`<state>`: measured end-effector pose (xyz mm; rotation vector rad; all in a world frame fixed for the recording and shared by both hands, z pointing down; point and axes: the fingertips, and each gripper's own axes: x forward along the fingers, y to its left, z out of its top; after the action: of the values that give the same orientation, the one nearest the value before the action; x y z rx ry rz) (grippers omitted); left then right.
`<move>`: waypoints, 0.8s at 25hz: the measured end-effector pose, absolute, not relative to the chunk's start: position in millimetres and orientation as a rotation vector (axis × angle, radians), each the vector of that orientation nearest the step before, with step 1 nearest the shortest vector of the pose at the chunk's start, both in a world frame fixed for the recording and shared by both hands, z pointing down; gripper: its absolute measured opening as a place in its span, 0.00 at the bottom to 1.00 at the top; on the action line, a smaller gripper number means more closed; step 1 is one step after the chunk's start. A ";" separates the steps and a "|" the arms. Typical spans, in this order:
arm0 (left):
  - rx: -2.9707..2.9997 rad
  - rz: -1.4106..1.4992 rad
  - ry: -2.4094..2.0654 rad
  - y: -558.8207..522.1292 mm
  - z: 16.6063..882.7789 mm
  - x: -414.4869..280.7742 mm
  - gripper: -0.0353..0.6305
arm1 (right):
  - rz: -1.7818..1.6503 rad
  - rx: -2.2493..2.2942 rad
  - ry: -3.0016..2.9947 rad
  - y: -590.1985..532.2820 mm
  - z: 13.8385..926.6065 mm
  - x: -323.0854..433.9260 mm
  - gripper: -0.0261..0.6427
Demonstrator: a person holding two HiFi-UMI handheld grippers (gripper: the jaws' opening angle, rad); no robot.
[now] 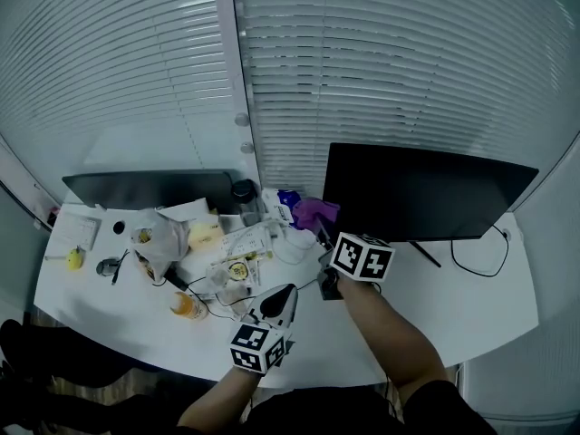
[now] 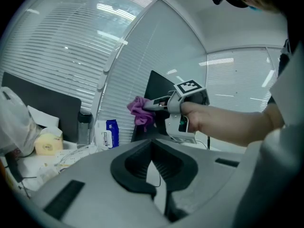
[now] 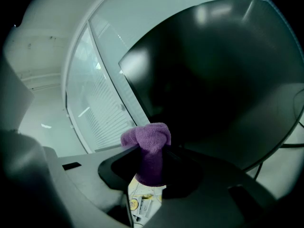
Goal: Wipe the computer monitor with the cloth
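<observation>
Two hand-held grippers: pale grey plastic shells, black ribbed jaw linings.
The pale grey plastic left gripper (image 1: 279, 299) and its matching right gripper (image 1: 323, 236) each carried a white cube (image 1: 258, 347) printed with black square markers. The right gripper's shell bore a small green patch (image 2: 183, 123), and the arm behind it wore a short dark sleeve (image 1: 437, 399).

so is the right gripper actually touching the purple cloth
Touching. The right gripper view shows the right gripper with its jaws closed on the purple cloth, pinching it from both sides.
</observation>
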<state>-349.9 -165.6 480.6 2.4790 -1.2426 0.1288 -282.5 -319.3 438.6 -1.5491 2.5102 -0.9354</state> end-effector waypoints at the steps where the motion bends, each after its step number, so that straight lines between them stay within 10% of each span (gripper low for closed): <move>1: 2.487 0.128 -1.239 -167.1 480.5 -347.8 0.06 | -0.922 -1.541 2.505 -320.3 433.1 -281.0 0.25; 20: 2.607 0.065 -1.277 -180.2 432.6 -343.8 0.06 | -0.636 -1.472 2.501 -324.4 319.1 -266.6 0.25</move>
<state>-343.8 -180.2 432.6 2.6072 -1.2774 0.0649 -266.6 -324.4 319.1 -1.4715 2.5006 -0.6357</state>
